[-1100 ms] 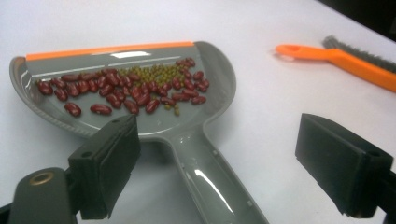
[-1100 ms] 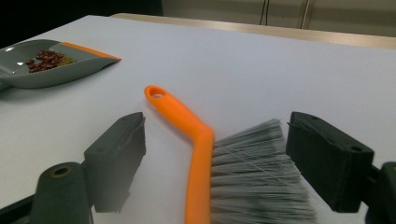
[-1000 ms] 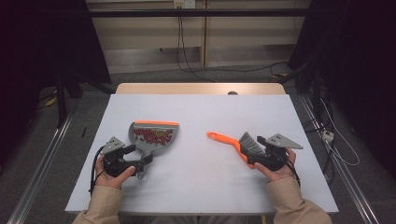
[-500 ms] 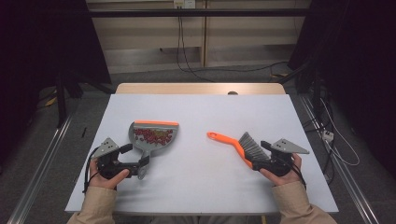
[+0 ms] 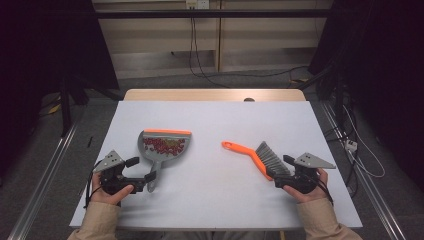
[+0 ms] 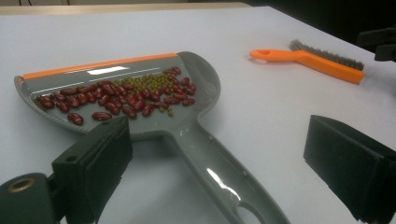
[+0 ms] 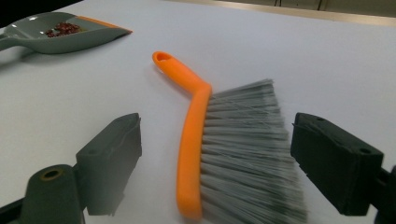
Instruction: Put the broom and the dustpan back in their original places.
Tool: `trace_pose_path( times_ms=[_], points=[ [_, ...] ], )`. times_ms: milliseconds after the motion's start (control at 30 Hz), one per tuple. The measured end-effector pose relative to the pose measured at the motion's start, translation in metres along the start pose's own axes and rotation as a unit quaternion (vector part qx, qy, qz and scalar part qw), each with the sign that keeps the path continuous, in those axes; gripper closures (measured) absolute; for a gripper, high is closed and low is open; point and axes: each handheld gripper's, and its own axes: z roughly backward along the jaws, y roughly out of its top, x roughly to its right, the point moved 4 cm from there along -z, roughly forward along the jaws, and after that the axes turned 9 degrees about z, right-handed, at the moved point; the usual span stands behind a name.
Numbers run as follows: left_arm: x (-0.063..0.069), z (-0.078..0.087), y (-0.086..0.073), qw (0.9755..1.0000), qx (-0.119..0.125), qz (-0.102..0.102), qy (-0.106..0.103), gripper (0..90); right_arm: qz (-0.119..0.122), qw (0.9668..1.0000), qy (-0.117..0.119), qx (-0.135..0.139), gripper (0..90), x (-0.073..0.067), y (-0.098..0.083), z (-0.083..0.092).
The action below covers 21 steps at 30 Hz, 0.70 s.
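Here, left gripper (image 6: 219,163) jaws apart astride grey dustpan (image 6: 187,121) handle, right gripper (image 7: 224,163) jaws apart around orange brush (image 7: 196,140), beans (image 6: 116,98) in pan

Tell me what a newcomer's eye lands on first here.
Probably the grey dustpan left of centre, holding red beans and small green ones. Next, the orange brush lying flat at right. Each has an open claw, left and right, at its near end.

Your left hand's black two-jaw gripper (image 5: 141,174) sits lower left of the high view, jaws spread; your right one (image 5: 281,171), lower right, likewise gapes.
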Motion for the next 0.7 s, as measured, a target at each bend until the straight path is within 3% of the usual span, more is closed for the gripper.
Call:
trace_pose_path(
  times_ms=[700],
  points=[
    [-0.008, 0.008, -0.011, 0.9999, -0.007, -0.014, 0.004, 7.2, 0.002, 0.9999, -0.007, -0.012, 16.5, 0.007, -0.013, 0.010]
  ],
)
